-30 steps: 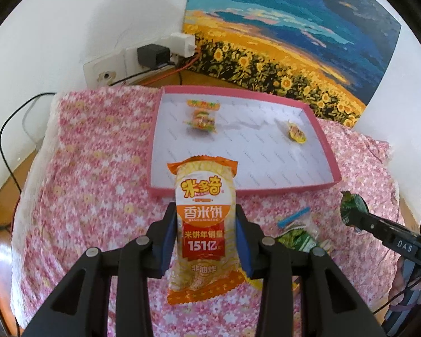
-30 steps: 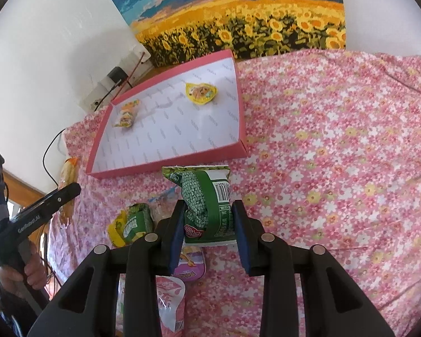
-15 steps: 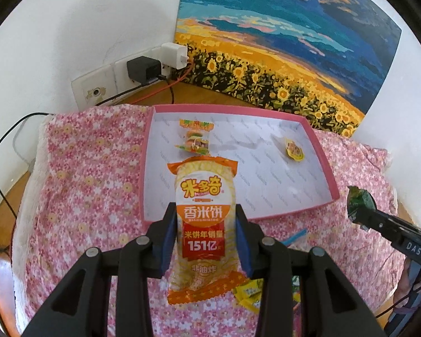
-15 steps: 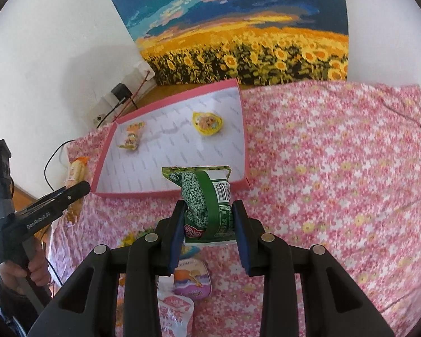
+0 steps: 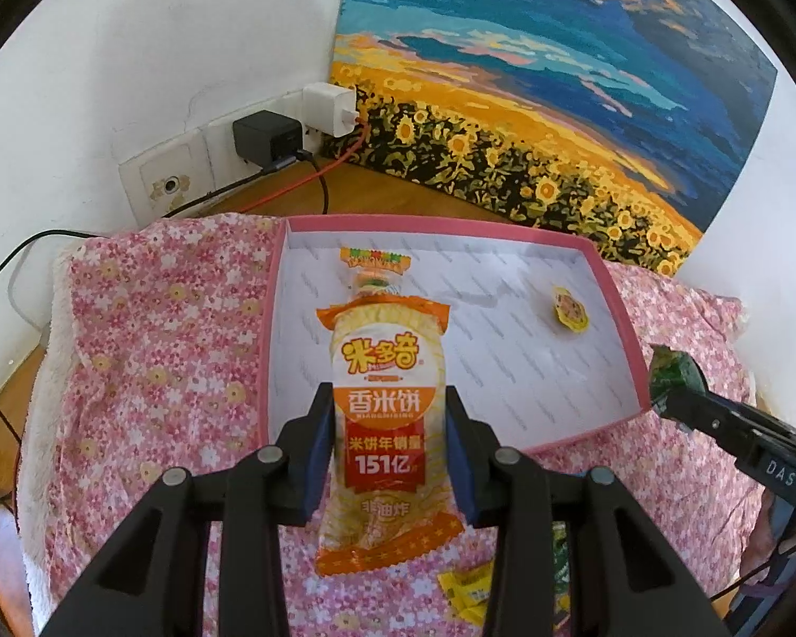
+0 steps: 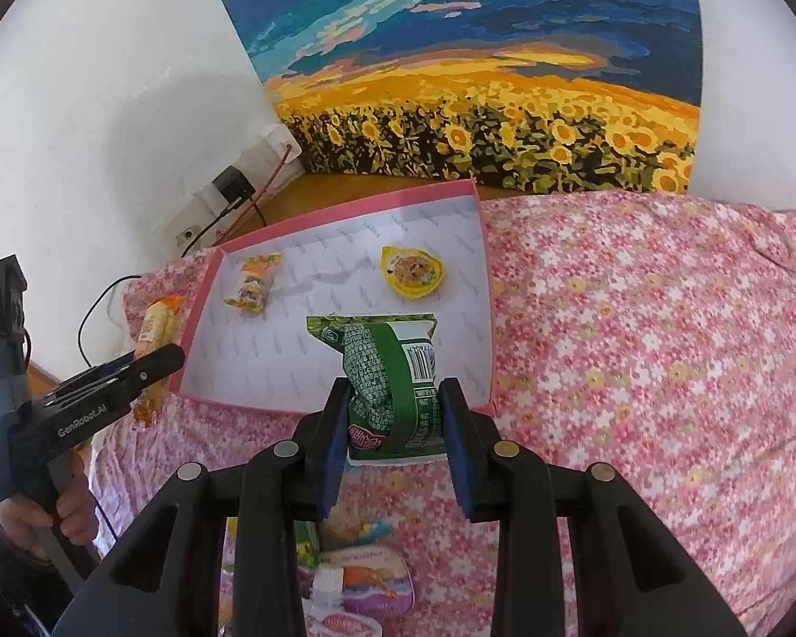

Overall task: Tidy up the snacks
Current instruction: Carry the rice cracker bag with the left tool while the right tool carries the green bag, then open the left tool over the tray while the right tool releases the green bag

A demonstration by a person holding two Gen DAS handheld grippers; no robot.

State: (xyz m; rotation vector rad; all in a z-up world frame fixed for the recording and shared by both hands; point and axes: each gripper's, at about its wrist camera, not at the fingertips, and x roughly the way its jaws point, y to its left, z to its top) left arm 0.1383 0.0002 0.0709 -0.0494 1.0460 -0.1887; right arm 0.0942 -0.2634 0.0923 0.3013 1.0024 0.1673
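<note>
My left gripper [image 5: 389, 443] is shut on an orange rice-cracker packet [image 5: 384, 398] and holds it upright over the near left part of the pink-rimmed tray [image 5: 618, 313]. My right gripper [image 6: 392, 424] is shut on a green snack packet [image 6: 387, 371] over the tray's near edge [image 6: 485, 286]. In the tray lie a small burger-candy packet [image 6: 252, 286] and a yellow jelly cup [image 6: 413, 270]. The left gripper with its packet [image 6: 154, 329] also shows in the right wrist view, and the right gripper's green packet [image 5: 674, 377] shows in the left wrist view.
Several loose snacks lie on the pink floral cloth near me: yellow packets [image 5: 467, 589] and a purple-lidded cup [image 6: 377, 584]. A sunflower painting [image 5: 530, 106] leans on the wall behind the tray. Wall sockets with chargers and cables [image 5: 270, 138] sit at the back left.
Both grippers have moved forward toward the tray with their packets still held. The rice-cracker packet and the green packet now hang over the tray's near part.
</note>
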